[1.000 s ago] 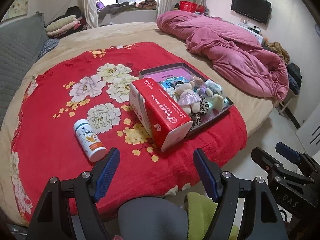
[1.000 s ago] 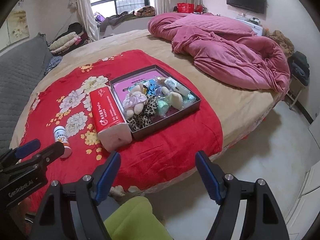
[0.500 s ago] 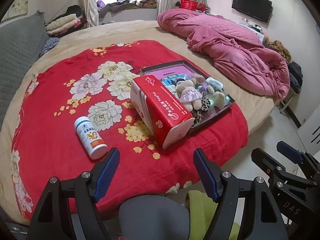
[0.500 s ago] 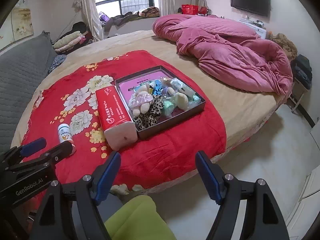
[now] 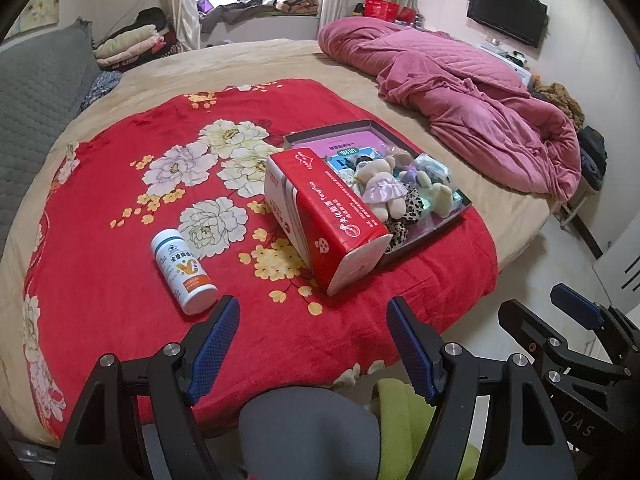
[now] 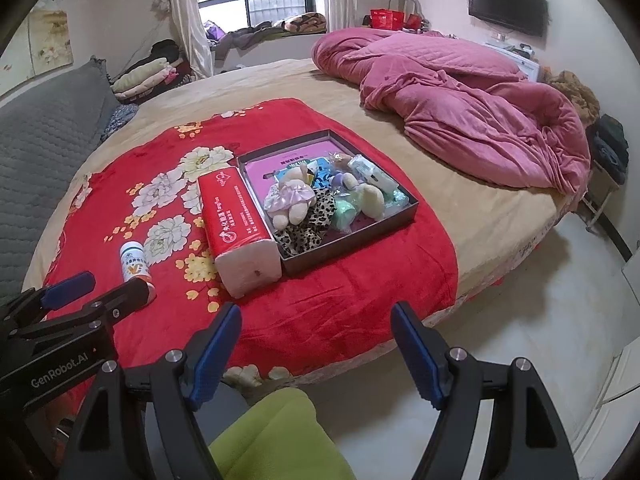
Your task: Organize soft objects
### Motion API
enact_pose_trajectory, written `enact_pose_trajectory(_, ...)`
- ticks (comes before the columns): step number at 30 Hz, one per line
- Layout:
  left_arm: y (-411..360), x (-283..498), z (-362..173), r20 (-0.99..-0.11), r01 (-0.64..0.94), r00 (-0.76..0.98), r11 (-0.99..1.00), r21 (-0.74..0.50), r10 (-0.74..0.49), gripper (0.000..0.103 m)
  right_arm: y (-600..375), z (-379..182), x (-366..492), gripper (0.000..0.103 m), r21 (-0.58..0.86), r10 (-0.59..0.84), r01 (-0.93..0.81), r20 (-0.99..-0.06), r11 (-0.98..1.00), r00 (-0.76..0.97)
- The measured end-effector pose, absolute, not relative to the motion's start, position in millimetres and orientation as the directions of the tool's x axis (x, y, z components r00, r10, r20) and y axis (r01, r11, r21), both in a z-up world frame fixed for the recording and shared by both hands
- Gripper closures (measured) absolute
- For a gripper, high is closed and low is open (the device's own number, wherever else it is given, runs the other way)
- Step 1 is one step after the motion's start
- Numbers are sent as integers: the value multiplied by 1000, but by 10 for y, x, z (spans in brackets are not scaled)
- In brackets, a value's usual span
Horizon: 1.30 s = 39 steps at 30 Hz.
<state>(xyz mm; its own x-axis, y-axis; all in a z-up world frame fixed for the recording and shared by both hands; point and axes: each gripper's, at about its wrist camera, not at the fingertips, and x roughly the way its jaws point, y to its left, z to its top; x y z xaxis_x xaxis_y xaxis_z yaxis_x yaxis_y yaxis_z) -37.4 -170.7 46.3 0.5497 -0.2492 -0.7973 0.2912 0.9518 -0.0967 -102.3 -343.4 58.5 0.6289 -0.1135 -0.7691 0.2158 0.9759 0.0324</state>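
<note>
A dark shallow box (image 5: 464, 203) (image 6: 410, 203) lies on the red flowered blanket (image 5: 120, 280) (image 6: 320, 300). It holds a small plush doll in a lilac dress (image 5: 380, 190) (image 6: 292, 200), leopard-print cloth (image 6: 308, 232) and other soft items. A red tissue pack (image 5: 328, 220) (image 6: 234, 216) lies against the box's left side. A white bottle (image 5: 182, 270) (image 6: 135, 262) lies further left. My left gripper (image 5: 312, 344) hangs open over the blanket's near edge, nothing between its fingers. My right gripper (image 6: 316, 348) is open and empty too, in front of the bed.
A crumpled pink quilt (image 5: 460, 92) (image 6: 460, 104) fills the bed's far right. A grey padded headboard (image 5: 36, 92) stands at left. Pale floor (image 6: 520, 300) lies right of the bed. A person's green sleeve (image 6: 280, 436) shows below the right gripper.
Both views have shifted slightly closer to the bed. The objects on the blanket have not moved, and both grippers stay open.
</note>
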Motion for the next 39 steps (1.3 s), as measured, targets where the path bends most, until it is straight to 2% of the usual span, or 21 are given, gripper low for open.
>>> enact_pose_trajectory(26, -1663, -365, 399, -805, 298, 520, 944, -142, -285, 26, -3362, 610, -1017, 27, 11, -117, 193, -761, 981, 638)
enact_pose_trajectory(39, -1683, -361, 408, -811, 295, 525, 949, -113, -259, 26, -3351, 627, -1024, 27, 7, -118, 190, -761, 982, 638)
